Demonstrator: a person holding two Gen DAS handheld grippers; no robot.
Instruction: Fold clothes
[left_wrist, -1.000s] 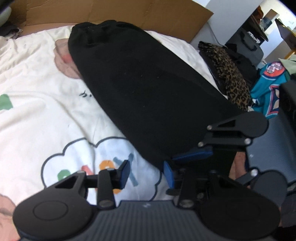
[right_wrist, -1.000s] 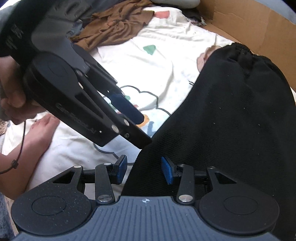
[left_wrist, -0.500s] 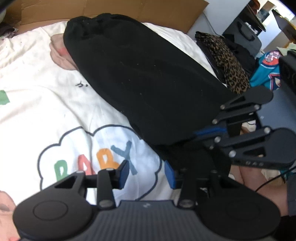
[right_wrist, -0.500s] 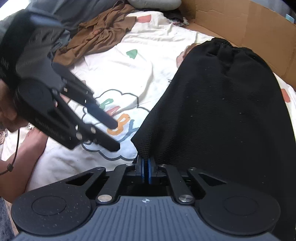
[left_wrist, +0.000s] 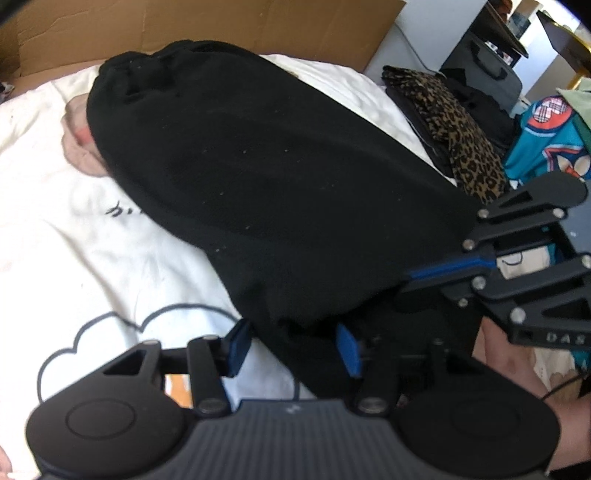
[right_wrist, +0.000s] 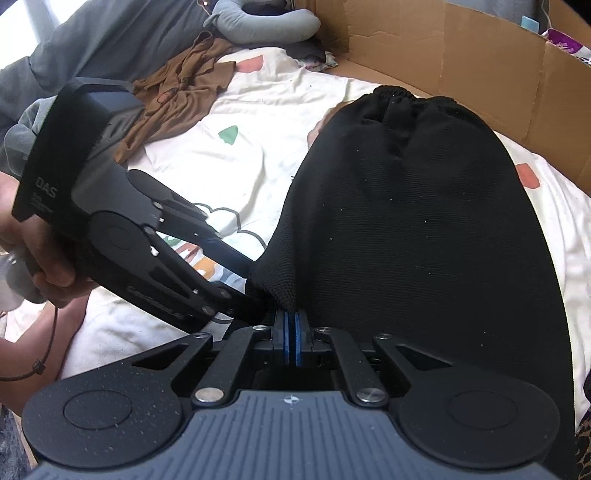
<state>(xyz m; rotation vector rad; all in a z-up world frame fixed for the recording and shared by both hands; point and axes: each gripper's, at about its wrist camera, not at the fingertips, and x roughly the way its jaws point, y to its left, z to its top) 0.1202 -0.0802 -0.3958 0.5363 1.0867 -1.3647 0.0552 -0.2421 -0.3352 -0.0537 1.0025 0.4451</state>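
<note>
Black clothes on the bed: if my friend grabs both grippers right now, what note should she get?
Right gripper: shut on the near hem of the black garment.
Left gripper: open, jaws have just been widening, astride the same hem beside the right one, pads not pressing.
Garment: spread flat on the white printed sheet, waistband at the far end by the cardboard.
Done: one corner gripped.
Left: close the left gripper, probably carry the hem toward the waistband.

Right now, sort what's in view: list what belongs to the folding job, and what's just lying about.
In the job:
- black garment, spread on the white printed sheet
- right tool, shut on the garment's near hem
- left tool, open, hem between its pads, jaws just widened

Lying about:
- brown garment
- leopard-print cloth
- teal garment
- cardboard box
- grey cushion
</note>
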